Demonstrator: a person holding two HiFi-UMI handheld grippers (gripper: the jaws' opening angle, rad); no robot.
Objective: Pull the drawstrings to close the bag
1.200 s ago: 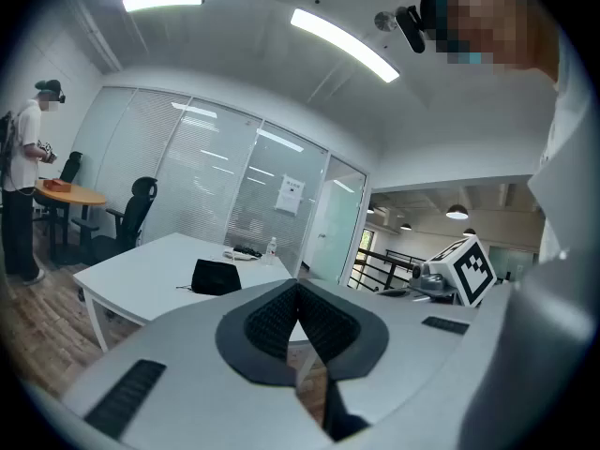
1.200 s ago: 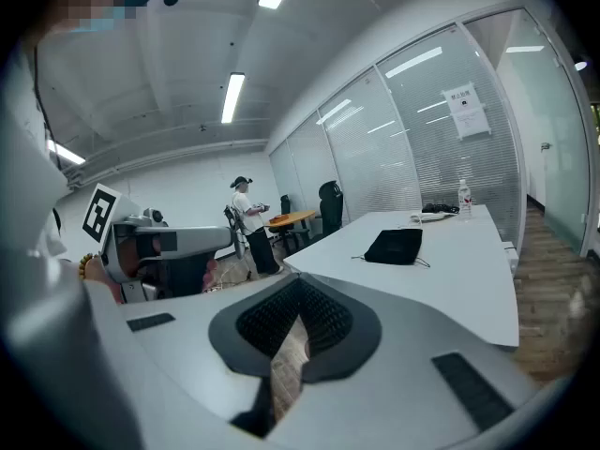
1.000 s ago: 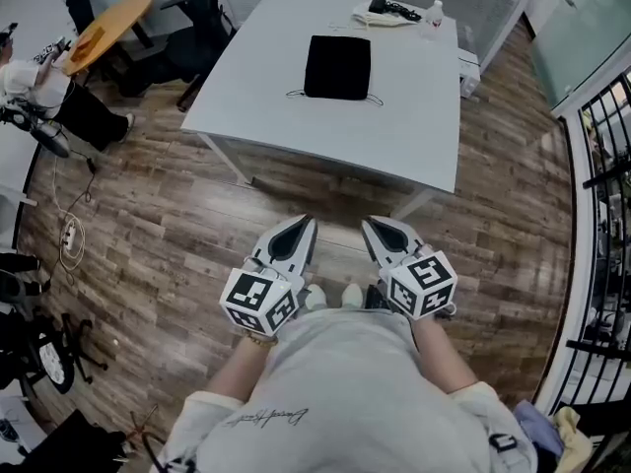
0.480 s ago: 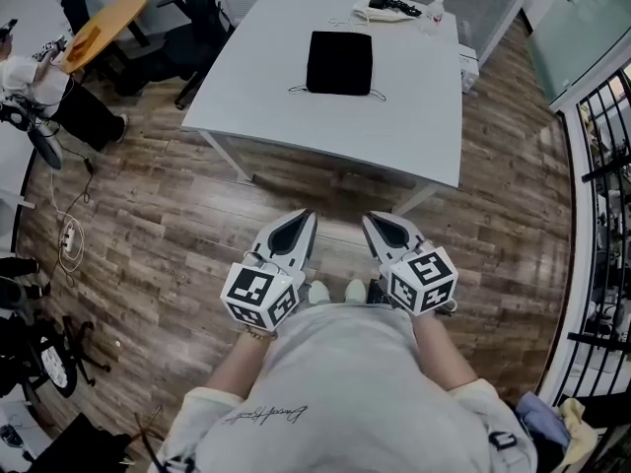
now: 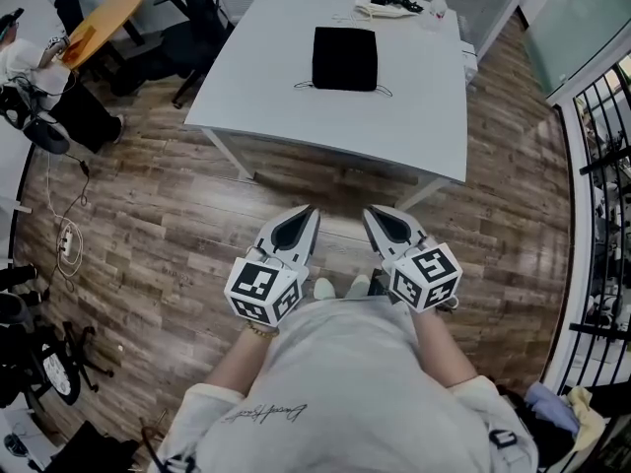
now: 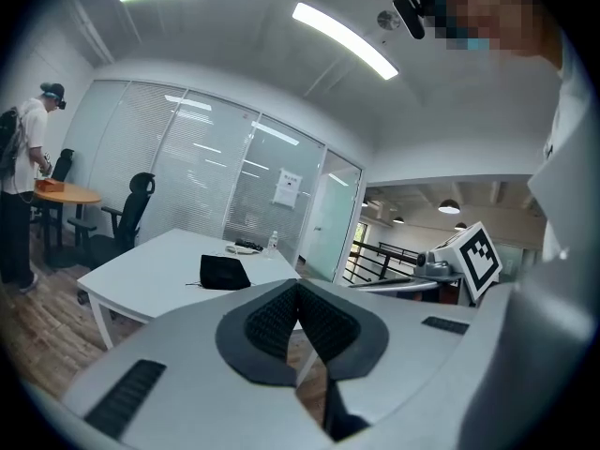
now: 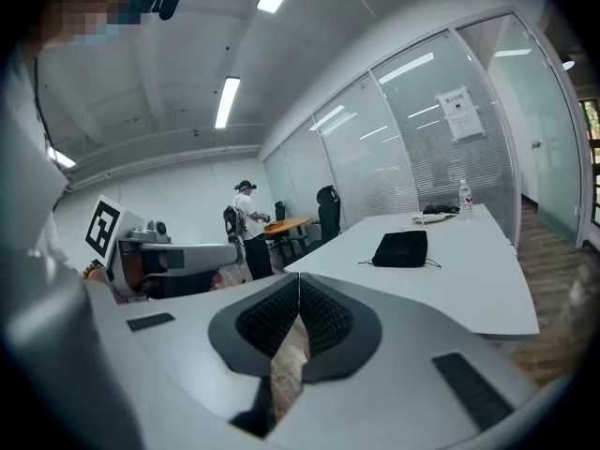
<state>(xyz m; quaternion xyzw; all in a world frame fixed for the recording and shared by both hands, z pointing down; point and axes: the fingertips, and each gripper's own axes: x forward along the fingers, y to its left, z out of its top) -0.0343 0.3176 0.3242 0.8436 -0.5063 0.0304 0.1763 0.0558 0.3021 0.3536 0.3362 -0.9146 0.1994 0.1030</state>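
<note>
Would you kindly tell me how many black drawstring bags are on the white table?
1. The black bag lies flat around the middle of the white table. A pale bundle at the far edge is too small to identify.

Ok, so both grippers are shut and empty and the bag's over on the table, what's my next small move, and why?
Probably walk up to the white table. The left gripper and right gripper are shut, empty and over the wooden floor, well short of the black bag, which lies flat with its drawstrings trailing at the near edge. Nothing can be pulled until they reach it.
</note>
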